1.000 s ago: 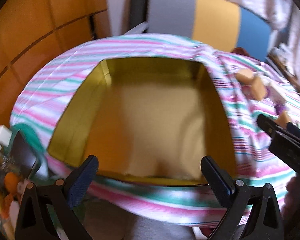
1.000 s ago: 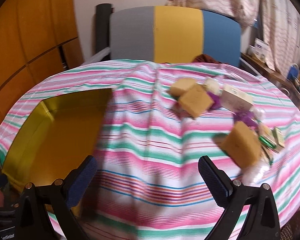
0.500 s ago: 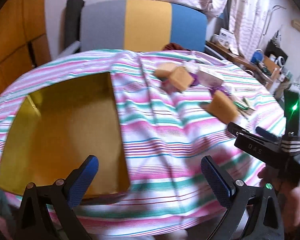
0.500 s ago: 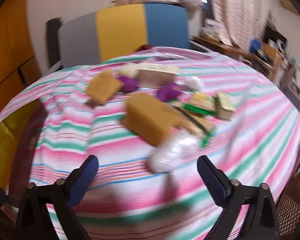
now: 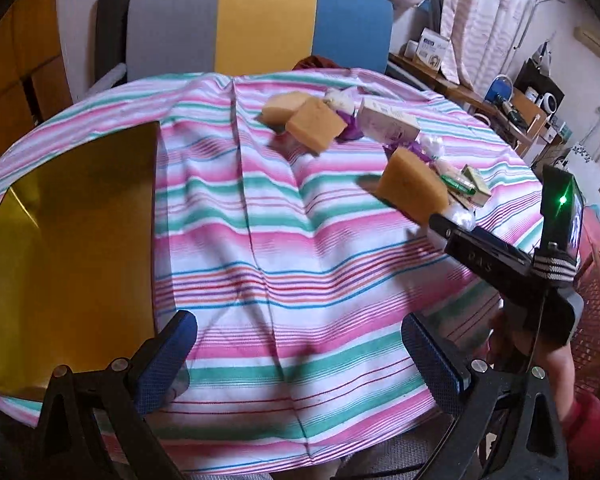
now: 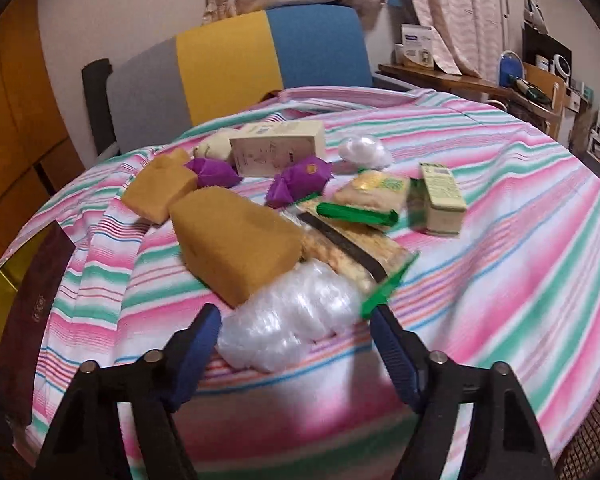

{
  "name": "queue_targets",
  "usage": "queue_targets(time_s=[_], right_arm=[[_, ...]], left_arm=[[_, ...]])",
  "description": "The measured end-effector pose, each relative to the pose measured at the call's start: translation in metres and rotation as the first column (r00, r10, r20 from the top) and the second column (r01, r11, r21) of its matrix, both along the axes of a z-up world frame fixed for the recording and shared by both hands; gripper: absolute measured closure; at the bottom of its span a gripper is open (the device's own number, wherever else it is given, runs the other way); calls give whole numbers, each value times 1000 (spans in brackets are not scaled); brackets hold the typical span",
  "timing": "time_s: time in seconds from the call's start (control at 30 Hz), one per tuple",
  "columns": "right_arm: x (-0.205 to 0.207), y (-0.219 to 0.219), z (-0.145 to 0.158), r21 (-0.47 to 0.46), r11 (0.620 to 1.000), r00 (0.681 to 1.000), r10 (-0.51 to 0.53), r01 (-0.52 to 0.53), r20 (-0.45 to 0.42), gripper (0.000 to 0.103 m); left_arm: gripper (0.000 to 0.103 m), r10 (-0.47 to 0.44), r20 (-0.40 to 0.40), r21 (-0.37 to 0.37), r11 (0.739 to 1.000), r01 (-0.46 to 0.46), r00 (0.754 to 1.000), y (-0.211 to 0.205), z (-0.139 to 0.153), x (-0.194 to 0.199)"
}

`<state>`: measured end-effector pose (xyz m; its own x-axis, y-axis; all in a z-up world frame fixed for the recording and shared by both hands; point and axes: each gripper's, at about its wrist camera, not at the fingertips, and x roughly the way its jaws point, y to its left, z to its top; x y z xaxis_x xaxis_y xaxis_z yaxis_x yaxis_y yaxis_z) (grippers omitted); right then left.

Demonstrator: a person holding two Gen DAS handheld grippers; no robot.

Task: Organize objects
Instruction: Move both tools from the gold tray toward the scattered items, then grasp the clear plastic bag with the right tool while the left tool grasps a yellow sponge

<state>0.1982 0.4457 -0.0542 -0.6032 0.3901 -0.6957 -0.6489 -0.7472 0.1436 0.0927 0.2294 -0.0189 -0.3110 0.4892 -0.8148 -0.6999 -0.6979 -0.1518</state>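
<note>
A gold box (image 5: 60, 240) lies open and empty on the left of the striped tablecloth (image 5: 300, 240). A heap of small things lies on the right: yellow sponges (image 6: 232, 244), purple wrapped sweets (image 6: 300, 180), a cream carton (image 6: 276, 148), snack packets (image 6: 364, 236), a small green box (image 6: 440, 196). My right gripper (image 6: 294, 330) is open, its fingers on either side of a clear plastic bag (image 6: 288, 320) at the near edge of the heap. My left gripper (image 5: 300, 354) is open and empty over the cloth, right of the gold box.
A chair (image 5: 260, 24) with a grey, yellow and blue back stands behind the table. A dark box lid (image 6: 32, 304) lies beside the gold box (image 6: 0, 280). Shelves with clutter (image 6: 500, 80) stand at the far right. A wooden cabinet (image 5: 16, 60) is at the left.
Both grippers have swung right, away from the gold box. My right gripper has moved up to the heap and now straddles the clear plastic bag.
</note>
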Motion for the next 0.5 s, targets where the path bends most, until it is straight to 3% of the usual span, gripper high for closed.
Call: queue_targets(time_s=[0.17, 0.37, 0.5], right_arm=[[-1, 8, -6, 20, 1000, 999, 6, -5, -35, 43], [9, 10, -8, 54, 997, 996, -58, 62, -72, 43], [23, 12, -11, 66, 989, 988, -124, 130, -89, 46]], left_arm=[[0, 23, 9, -7, 1000, -23, 1000, 5, -3, -5], [0, 50, -77, 37, 998, -48, 996, 17, 7, -8], [0, 34, -48, 54, 998, -32, 998, 41, 7, -17]])
